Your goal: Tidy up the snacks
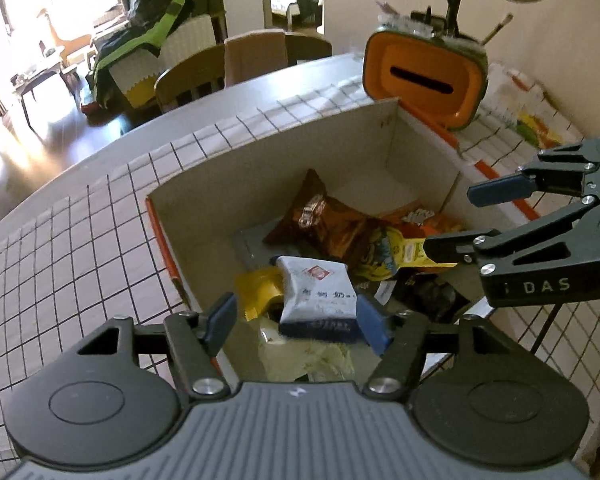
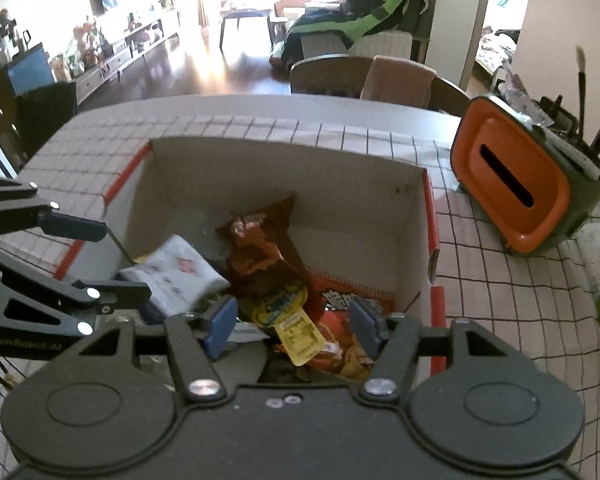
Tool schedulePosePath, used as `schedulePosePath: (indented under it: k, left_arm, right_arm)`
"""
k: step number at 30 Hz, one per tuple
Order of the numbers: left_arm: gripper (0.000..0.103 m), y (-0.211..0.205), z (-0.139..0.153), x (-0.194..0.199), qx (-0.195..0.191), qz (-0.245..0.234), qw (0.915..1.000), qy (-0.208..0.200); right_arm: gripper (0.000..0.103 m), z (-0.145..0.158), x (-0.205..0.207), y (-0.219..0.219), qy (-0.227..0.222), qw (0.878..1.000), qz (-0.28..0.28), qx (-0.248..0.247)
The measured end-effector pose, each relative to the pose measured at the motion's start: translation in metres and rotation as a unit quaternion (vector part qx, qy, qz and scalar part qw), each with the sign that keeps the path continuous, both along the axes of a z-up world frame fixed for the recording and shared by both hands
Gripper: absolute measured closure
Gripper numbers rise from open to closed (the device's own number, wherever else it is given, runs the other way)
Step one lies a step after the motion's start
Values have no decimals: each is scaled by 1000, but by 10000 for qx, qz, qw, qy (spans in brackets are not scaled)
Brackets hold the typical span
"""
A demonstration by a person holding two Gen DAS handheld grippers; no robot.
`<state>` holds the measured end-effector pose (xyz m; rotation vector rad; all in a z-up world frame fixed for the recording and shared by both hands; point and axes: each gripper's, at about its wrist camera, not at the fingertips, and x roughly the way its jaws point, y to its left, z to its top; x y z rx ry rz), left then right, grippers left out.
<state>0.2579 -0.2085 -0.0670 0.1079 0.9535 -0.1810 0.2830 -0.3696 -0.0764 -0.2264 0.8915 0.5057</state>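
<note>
An open cardboard box (image 2: 380,216) with orange-red trim sits on a table under a white grid-check tablecloth (image 2: 480,280), and both grippers hang over its open top. The left gripper (image 1: 296,320) has its jaws spread wide; a white-and-blue snack packet (image 1: 320,300) lies between the blue pads (image 1: 370,326), its right edge close against the right pad while the left pad stands clear of it, so I cannot tell whether the packet is really held or just resting on the pile. The right gripper (image 2: 296,326) is also wide open and grips nothing; its fingers hover above a yellow snack pouch (image 2: 288,312) and an orange-red chip bag (image 2: 340,340) at the near side of the box.

Deeper in the box a crumpled brown snack bag (image 2: 260,248) leans up toward the far wall. A small yellow packet (image 1: 260,288) lies just left of the white-and-blue one, near the box's left wall.

Outside the box, off its far right corner, an orange-and-green tissue holder (image 2: 516,188) with pens stuck in its top stands on the cloth. Wooden chairs (image 2: 324,72) are pushed up to the table's far edge.
</note>
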Motion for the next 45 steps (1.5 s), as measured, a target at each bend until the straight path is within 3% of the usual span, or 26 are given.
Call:
schedulePosePath:
  k: [4, 19, 27, 33, 45]
  left_arm:
    - [27, 9, 14, -11, -158, 34, 9996, -223]
    - [18, 43, 52, -61, -706, 8, 9952, -683]
    - [16, 61, 67, -93, -863, 56, 9923, -887]
    - [2, 73, 72, -119, -959, 75, 9903, -999]
    - [0, 89, 75, -151, -991, 346, 9884, -1095]
  right_arm:
    - [24, 14, -12, -1, -132, 9997, -146, 158]
    - [1, 62, -71, 2, -661, 9939, -438, 761]
    - [0, 73, -107, 10, -809, 9904, -561, 966]
    - [0, 75, -132, 16, -935, 9868, -736, 1101]
    - [0, 72, -170, 31, -1165, 9761, -1187, 1396]
